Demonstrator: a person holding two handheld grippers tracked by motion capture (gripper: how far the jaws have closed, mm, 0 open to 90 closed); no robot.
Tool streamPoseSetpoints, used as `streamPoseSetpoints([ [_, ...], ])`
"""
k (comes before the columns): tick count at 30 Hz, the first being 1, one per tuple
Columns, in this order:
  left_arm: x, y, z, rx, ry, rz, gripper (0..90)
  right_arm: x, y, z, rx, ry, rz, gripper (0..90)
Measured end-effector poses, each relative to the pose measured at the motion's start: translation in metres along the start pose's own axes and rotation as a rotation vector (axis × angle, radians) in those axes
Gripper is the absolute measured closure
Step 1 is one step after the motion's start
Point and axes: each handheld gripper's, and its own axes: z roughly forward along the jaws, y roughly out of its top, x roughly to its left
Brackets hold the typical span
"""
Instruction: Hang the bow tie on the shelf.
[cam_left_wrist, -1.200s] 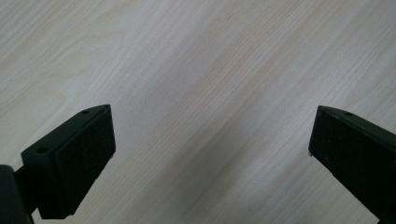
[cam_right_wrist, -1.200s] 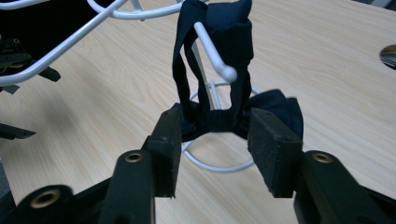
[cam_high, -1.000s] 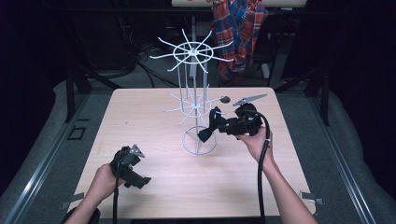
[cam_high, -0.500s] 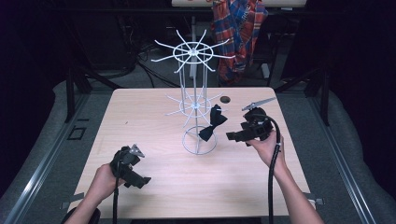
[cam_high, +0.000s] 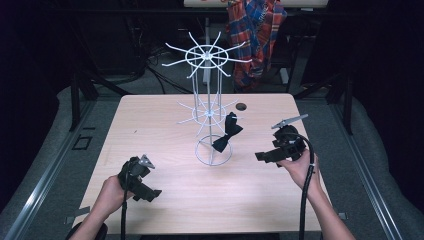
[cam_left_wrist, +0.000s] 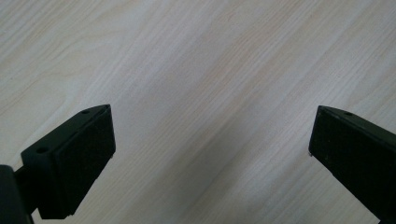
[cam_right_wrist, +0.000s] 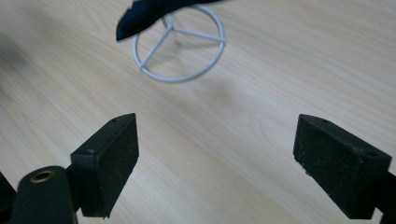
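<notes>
A: Count for me, quick.

B: One wooden table. One white wire rack mid-table w/ two tiers of spokes, top and lower, on a ring base. One black bow tie hanging off a lower spoke, tilted, just above the ring. One small dark round spot on the table behind the rack; can't tell what it is. Two grippers, two hands.

A: Grippers?

B: Left gripper near the front-left of the table, held by the left hand. Its own view has both jaws spread wide, nothing btwn them but bare wood. Right gripper at the right, held by the right hand, pointing toward the rack, apart from the tie. Jaws spread wide too, nothing held.

A: Anything cut off or unclear?

B: In the right gripper view just one end of the tie shows at the top edge, blurred, over the ring base; rest of the rack is out of frame. Plaid cloth hangs behind the table, partly cut off at the top. Background is too dark to read.
</notes>
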Motion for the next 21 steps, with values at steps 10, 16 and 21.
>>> streamPoseSetpoints([
  [10, 0.0, 0.0, 0.001, 0.006, -0.001, 0.0, 0.5, -0.014, -0.035, 0.0, 0.071, -0.028, 0.034, 9.4],
  [16, -0.001, 0.002, 0.001, 0.006, 0.001, 0.003, 0.5, -0.016, -0.052, 0.013, 0.137, -0.033, 0.003, 8.2],
  [21, 0.0, 0.001, 0.001, 0.006, 0.001, 0.005, 0.5, -0.015, -0.056, 0.029, 0.229, -0.072, -0.046, 8.3],
])
